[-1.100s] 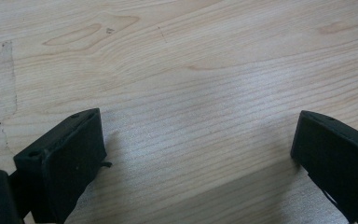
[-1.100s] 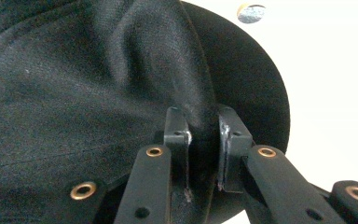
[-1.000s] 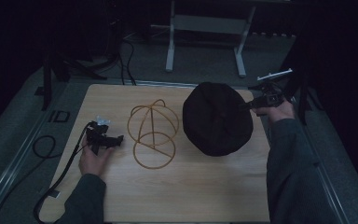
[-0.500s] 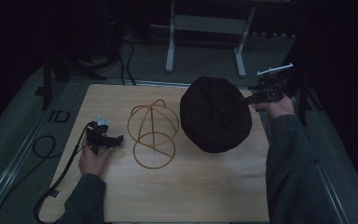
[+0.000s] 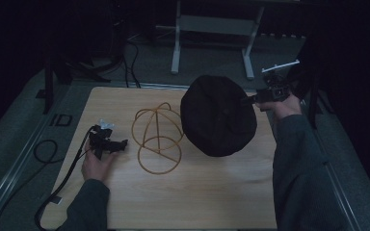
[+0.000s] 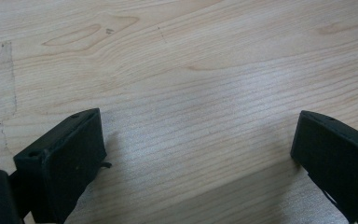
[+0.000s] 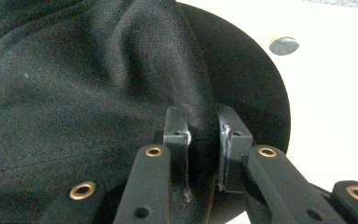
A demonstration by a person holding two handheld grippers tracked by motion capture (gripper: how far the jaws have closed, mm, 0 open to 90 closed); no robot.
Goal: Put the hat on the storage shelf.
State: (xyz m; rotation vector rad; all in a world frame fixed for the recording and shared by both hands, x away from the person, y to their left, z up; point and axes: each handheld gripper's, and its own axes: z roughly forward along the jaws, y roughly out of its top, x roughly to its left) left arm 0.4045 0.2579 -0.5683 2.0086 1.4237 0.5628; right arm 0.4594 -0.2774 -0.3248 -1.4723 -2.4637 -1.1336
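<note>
A black cap hangs tilted above the right half of the wooden table. My right gripper is shut on its edge; in the right gripper view a fold of the black cap is pinched in my right gripper. A gold wire hat stand with a domed frame and ring base rests at the table's middle. To its left my left gripper lies low on the table. In the left gripper view my left gripper is open over bare wood with nothing between the jaws.
A black cable trails from the left gripper off the table's left edge. Beyond the far edge stand a white metal frame and dark floor cables. A small round disc lies past the cap.
The right gripper has lifted the cap and carried it slightly up and left, tilting it toward the wire stand. The left gripper has stayed put.
</note>
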